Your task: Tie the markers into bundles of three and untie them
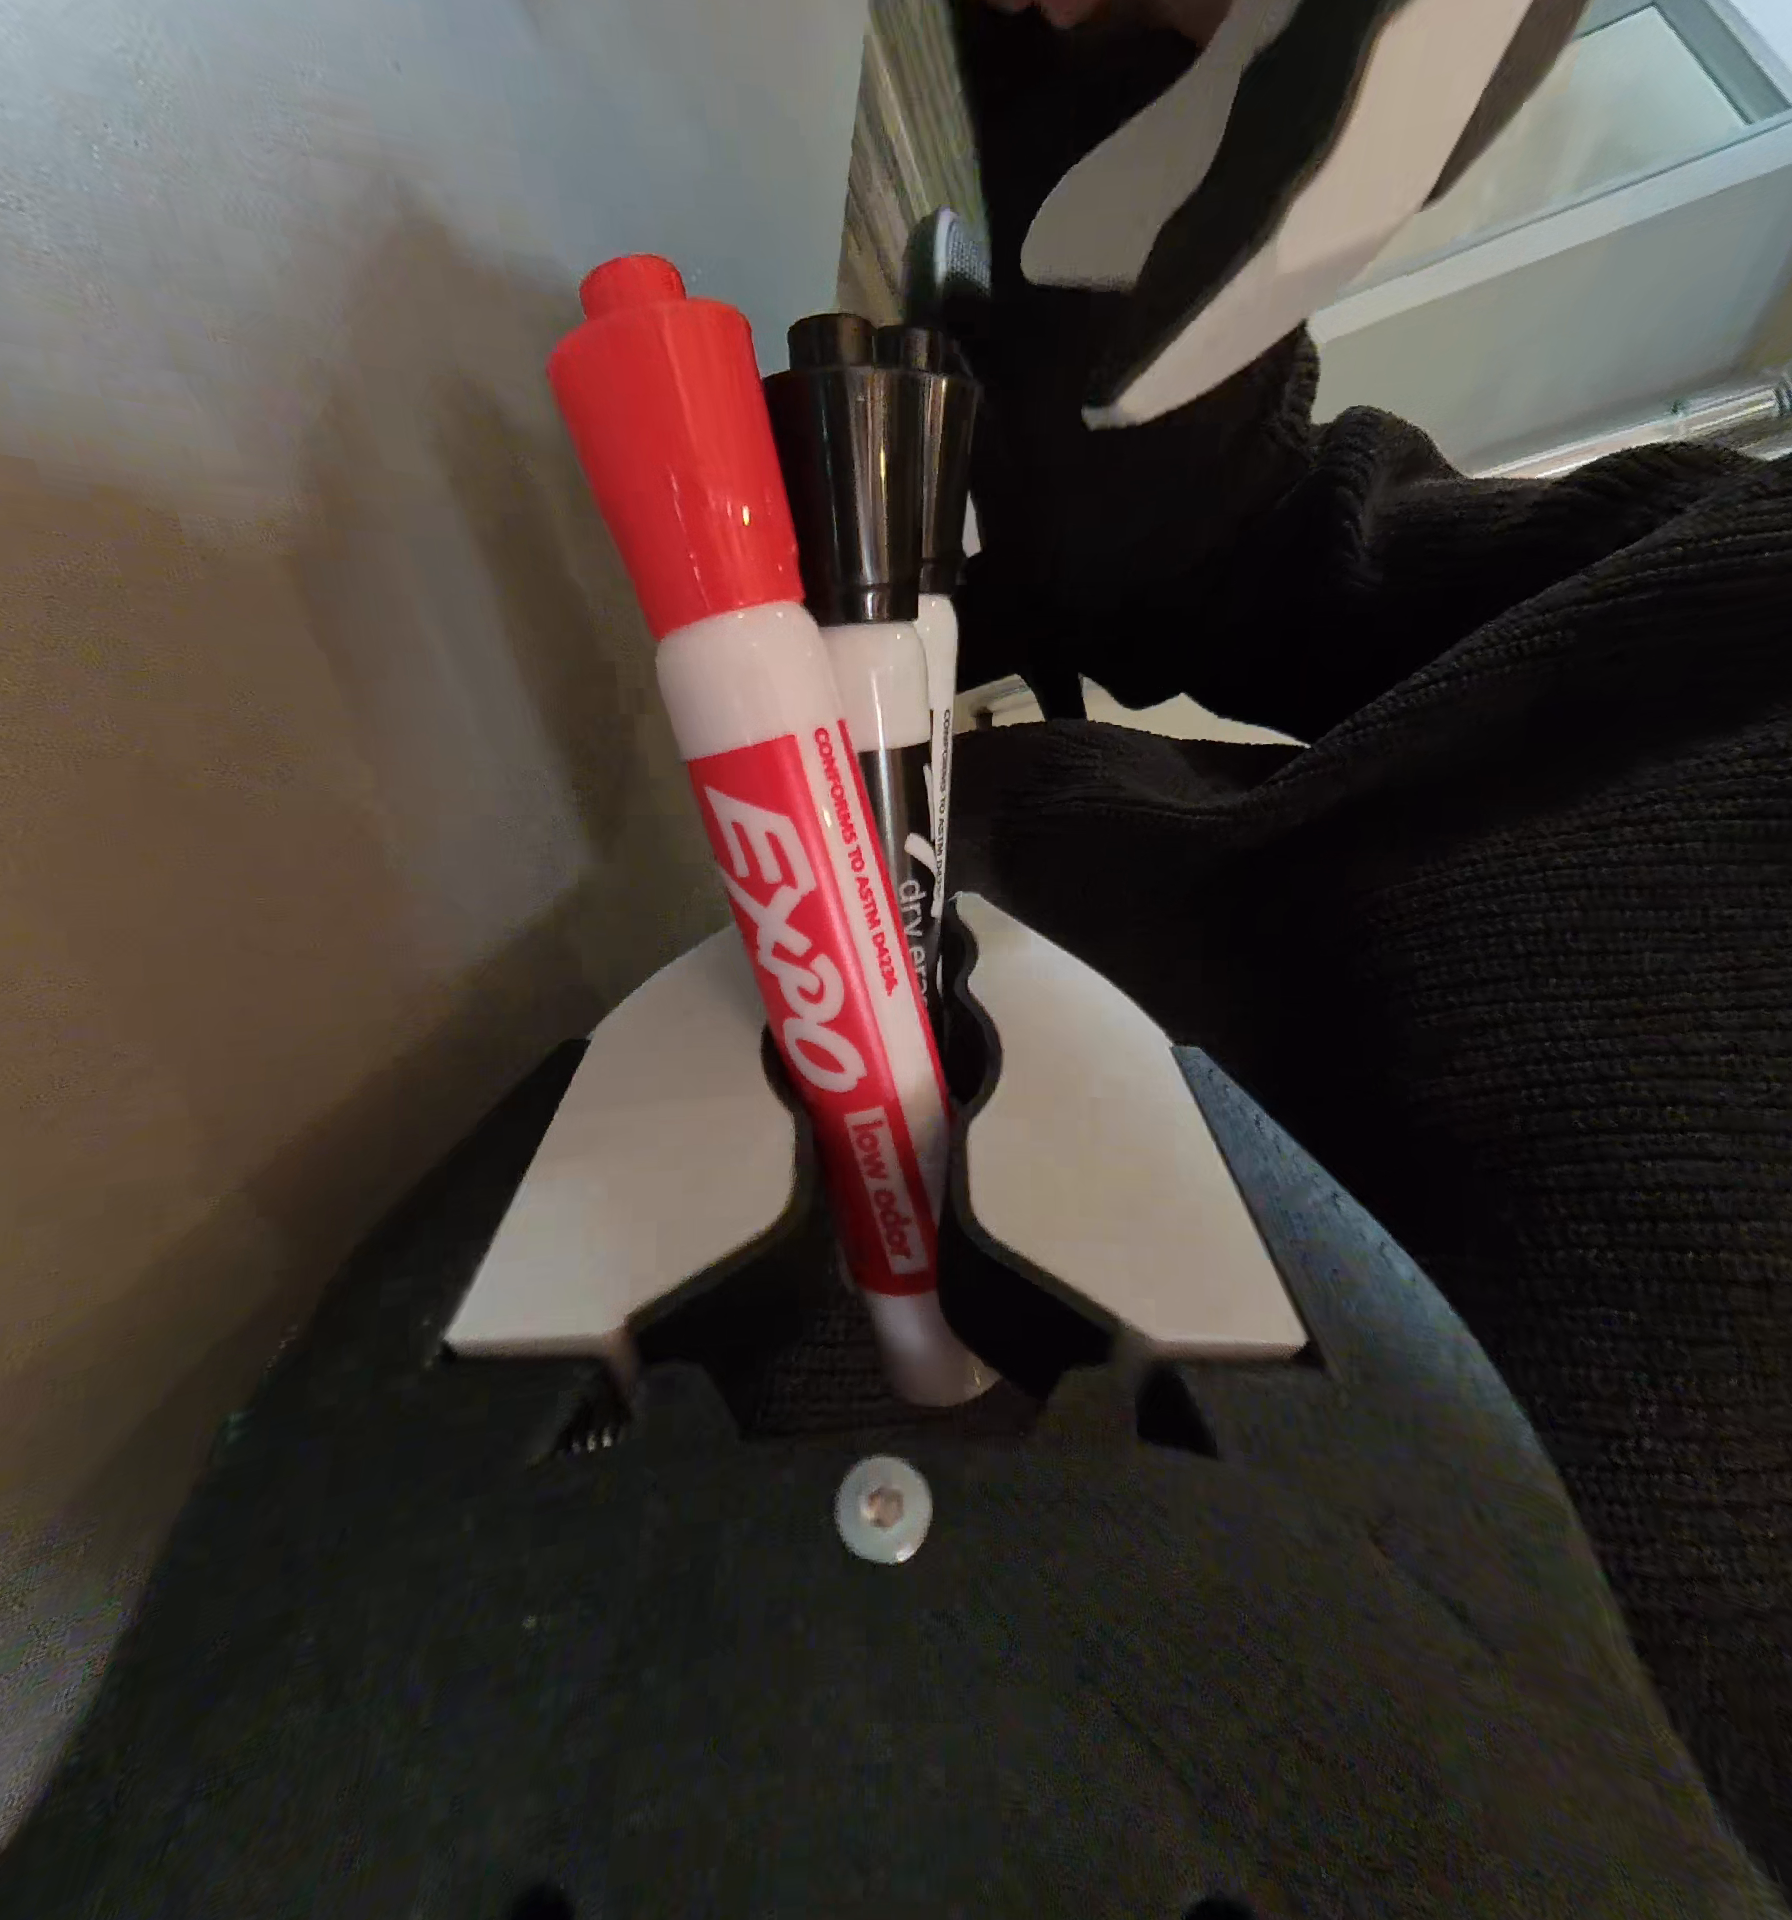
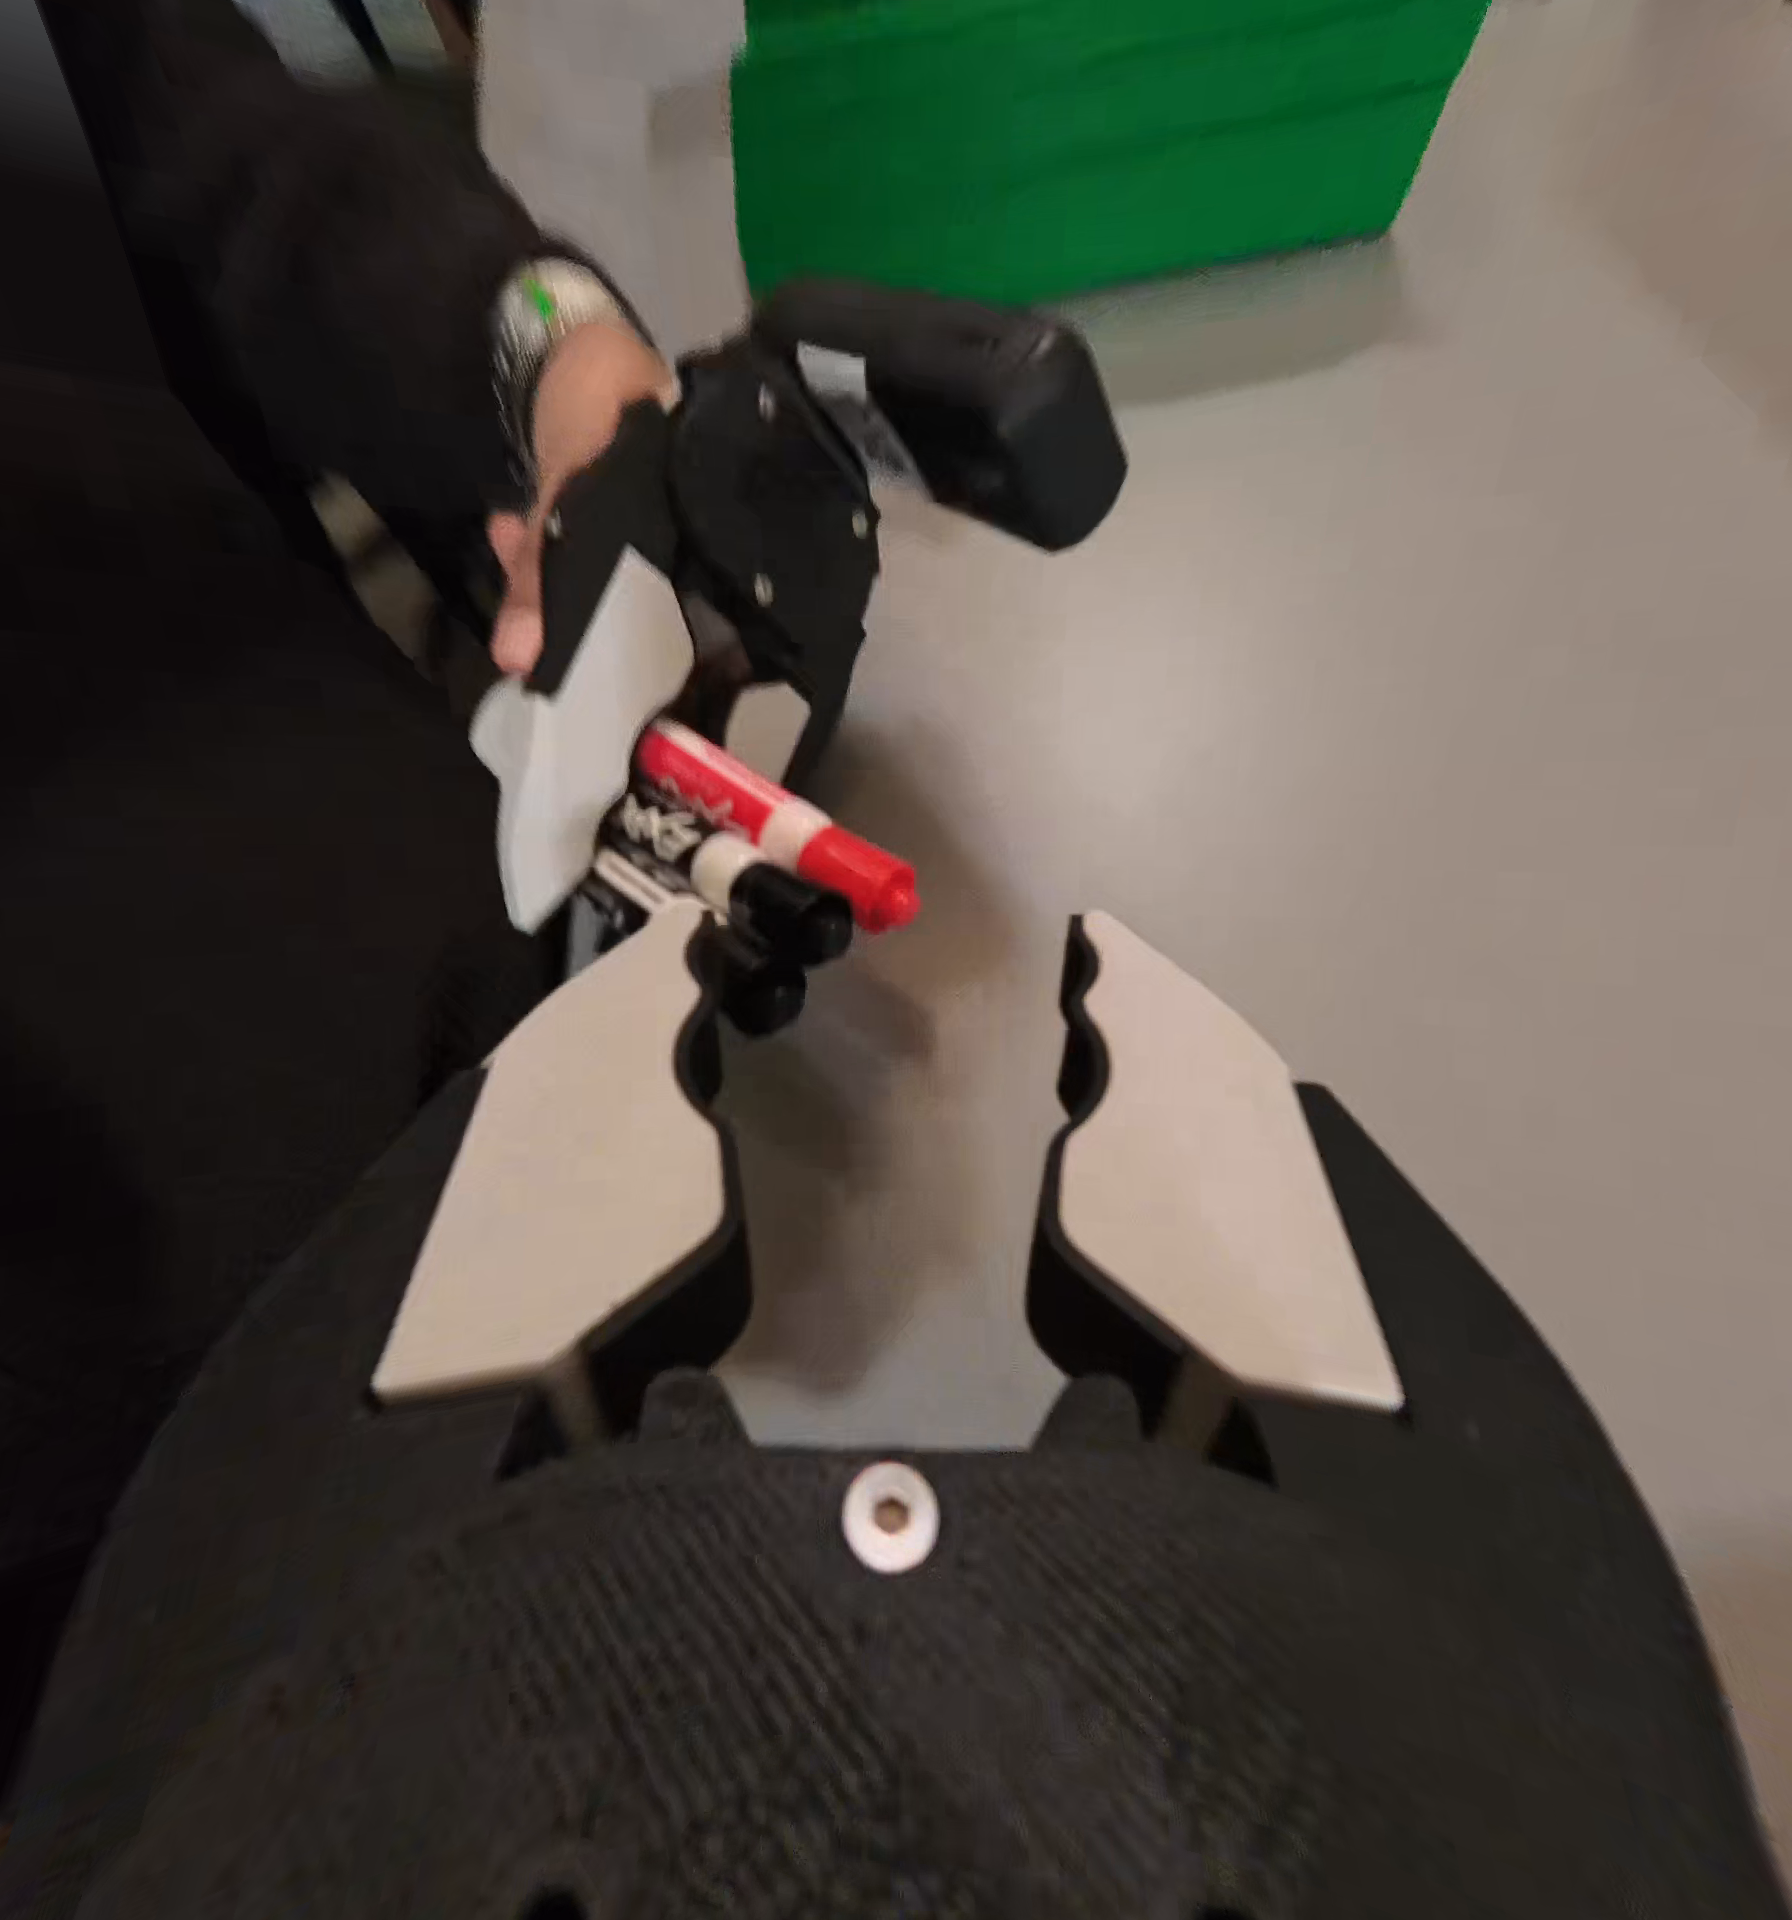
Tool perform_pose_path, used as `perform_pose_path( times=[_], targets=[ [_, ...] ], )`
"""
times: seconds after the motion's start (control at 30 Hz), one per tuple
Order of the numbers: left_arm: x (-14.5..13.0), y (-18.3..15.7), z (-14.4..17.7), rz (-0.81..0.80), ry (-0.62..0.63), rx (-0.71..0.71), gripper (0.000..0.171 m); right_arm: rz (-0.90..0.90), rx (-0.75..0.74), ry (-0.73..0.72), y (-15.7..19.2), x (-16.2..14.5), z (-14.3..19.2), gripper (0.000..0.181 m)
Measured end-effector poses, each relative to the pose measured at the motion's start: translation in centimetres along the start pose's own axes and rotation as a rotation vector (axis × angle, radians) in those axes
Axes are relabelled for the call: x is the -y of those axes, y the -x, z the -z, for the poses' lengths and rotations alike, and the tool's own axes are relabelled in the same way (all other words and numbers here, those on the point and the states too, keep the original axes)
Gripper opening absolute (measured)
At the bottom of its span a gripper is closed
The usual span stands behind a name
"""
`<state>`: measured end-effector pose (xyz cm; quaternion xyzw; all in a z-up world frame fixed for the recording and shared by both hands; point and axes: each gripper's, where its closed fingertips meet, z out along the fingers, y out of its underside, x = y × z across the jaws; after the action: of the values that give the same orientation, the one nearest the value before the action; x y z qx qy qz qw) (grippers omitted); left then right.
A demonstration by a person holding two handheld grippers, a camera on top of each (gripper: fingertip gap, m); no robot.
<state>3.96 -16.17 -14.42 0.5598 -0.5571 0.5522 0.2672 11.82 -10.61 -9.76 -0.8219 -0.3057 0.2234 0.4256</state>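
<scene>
From my remote station, my left gripper [image 1: 871, 1049] is pinched around a cluster of three dry-erase markers: one red marker [image 1: 757, 790] in front and two black-capped markers [image 1: 876, 499] pressed just behind it, caps pointing away from the camera. The red barrel's white end sits deep between the fingers. In the right wrist view, my right gripper [image 2: 887, 1029] hangs with its jaws spread and nothing between them, its left fingertip [image 2: 663, 966] just beside the black caps of the bundle [image 2: 767, 842] held out by the other gripper. A person's hand [image 2: 559, 488] in a black sleeve grips that tool above a pale grey tabletop [image 2: 1391, 831]; a green box [image 2: 1079, 135] stands farther back.
</scene>
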Motion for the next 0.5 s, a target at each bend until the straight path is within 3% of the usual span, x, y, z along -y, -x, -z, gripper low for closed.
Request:
perform_pose_path(
  times=[0.07,0.2,0.33,0.5],
  targets=[
    [0.0,0.0,0.0,-0.01,0.0,0.0,0.022,0.047,-0.036,0.004,0.5,0.0,0.2,0.071],
    [-0.2,-0.5,0.0,-0.027,0.012,-0.009,0.022,0.012,0.05,-0.072,2.2,0.2,0.2,0.081],
    [-0.6,0.2,0.0,-0.001,0.032,0.013,0.021,0.218,0.032,0.043,4.2,0.4,0.0,0.08],
    [-0.5,0.1,-0.3,0.006,0.039,0.013,0.021,0.492,0.067,0.293,5.7,-0.2,-1.9,0.09]
  ],
)
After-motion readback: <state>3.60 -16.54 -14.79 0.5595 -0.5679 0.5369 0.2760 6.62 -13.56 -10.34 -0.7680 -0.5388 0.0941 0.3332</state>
